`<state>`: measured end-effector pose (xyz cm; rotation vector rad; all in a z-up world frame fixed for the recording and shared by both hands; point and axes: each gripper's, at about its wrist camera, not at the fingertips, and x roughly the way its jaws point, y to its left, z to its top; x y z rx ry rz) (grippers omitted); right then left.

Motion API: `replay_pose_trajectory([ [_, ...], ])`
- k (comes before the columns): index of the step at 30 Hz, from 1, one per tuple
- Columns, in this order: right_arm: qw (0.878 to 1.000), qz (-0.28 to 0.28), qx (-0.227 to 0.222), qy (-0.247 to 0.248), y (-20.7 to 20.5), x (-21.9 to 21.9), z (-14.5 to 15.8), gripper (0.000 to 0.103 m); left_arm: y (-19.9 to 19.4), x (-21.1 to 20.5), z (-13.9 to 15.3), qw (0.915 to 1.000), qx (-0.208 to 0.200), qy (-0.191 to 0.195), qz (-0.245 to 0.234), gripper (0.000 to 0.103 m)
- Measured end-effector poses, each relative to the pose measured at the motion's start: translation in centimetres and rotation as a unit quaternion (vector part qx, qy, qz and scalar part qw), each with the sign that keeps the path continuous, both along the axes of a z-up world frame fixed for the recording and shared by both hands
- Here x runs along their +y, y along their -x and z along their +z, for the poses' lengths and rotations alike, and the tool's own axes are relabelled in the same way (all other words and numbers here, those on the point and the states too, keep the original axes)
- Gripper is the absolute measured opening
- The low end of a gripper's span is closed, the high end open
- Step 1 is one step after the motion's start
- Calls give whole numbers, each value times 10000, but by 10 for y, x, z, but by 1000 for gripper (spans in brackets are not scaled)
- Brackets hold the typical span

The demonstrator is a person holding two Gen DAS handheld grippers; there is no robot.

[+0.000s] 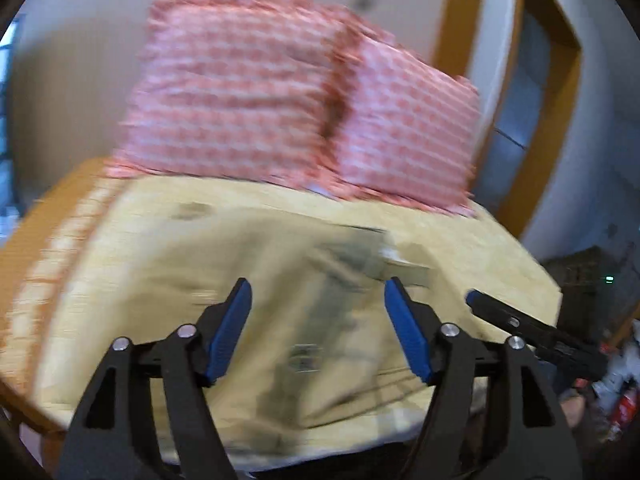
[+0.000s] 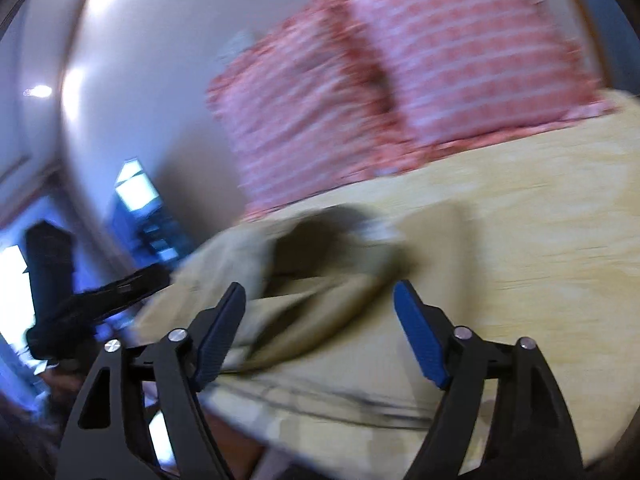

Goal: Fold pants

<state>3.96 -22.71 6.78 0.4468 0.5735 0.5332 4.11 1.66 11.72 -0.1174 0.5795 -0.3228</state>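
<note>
Khaki pants [image 1: 312, 320] lie crumpled on a yellow bedspread [image 1: 168, 240], near its front edge. Both views are motion-blurred. My left gripper [image 1: 318, 292] is open and empty, held just above the pants. My right gripper [image 2: 320, 296] is open and empty, over the pants [image 2: 288, 272], which bunch up to its left with a dark opening at their top. The right gripper's black finger shows at the right of the left wrist view [image 1: 520, 324]. The left gripper shows at the left of the right wrist view [image 2: 100, 296].
Two pink patterned pillows [image 1: 248, 92] [image 2: 460, 48] stand at the head of the bed against a pale wall. A wooden bed frame [image 1: 36, 224] runs along the left. A wood-framed door [image 1: 536, 92] is at the right. Clutter lies on the floor [image 1: 616, 392].
</note>
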Motion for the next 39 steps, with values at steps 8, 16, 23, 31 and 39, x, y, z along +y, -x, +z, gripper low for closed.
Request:
replay_pose_trajectory([
  [8, 9851, 1550, 679, 302, -18, 93, -17, 43, 18, 69, -10, 9957, 7, -87, 921, 71],
  [16, 9661, 2262, 1200, 338, 1, 127, -41, 43, 34, 75, -12, 9952, -217, -250, 916, 73],
  [23, 9653, 2220, 1378, 14, -11, 141, -55, 10, 36, 75, -11, 9957, -258, -219, 859, 75],
  [31, 9849, 1542, 173, 764, -23, 113, 9, 6, 38, 75, -4, 9945, -382, -174, 962, 76],
  [39, 9923, 124, -9, 1230, -59, 25, 45, 6, 34, 62, -5, 9958, -363, -242, 799, 78],
])
